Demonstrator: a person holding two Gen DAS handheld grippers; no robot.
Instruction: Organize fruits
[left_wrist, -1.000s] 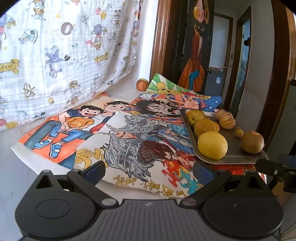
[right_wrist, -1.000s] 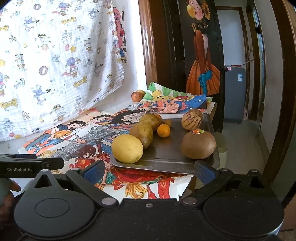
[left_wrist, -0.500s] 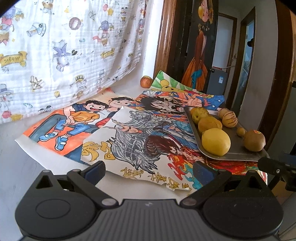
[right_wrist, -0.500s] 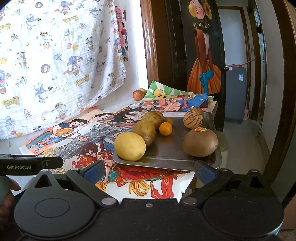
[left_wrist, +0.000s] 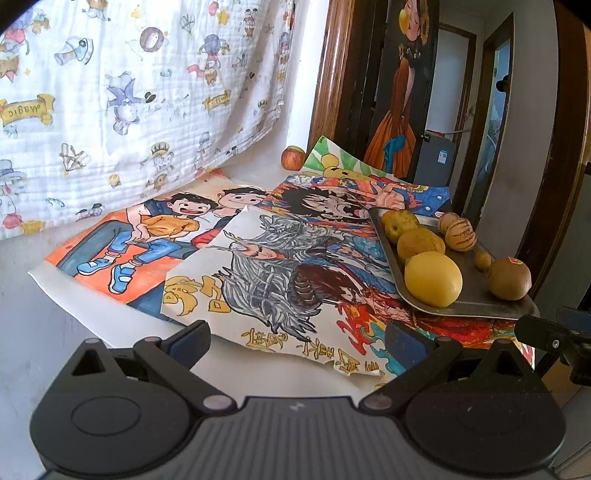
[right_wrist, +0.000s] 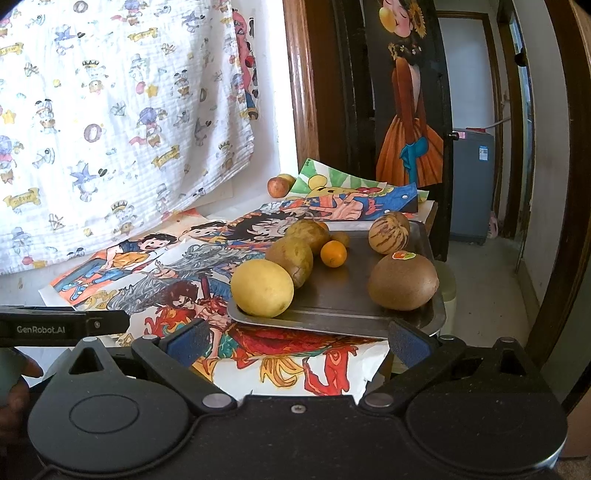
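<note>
Tongs: I'm holding left gripper (left_wrist: 297, 341) and right gripper (right_wrist: 295, 339) agape, empty.
Nearest: lemon (right_wrist: 262, 288) sitting ahead-left of right gripper.

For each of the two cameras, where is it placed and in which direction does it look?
Left wrist: on the open left tool, facing the drawings, tray at right; right tool's tip shows.
Right wrist: on the open right tool, facing the tray; left tool and a hand show.
Shared: yellow fruit, apple.
</note>
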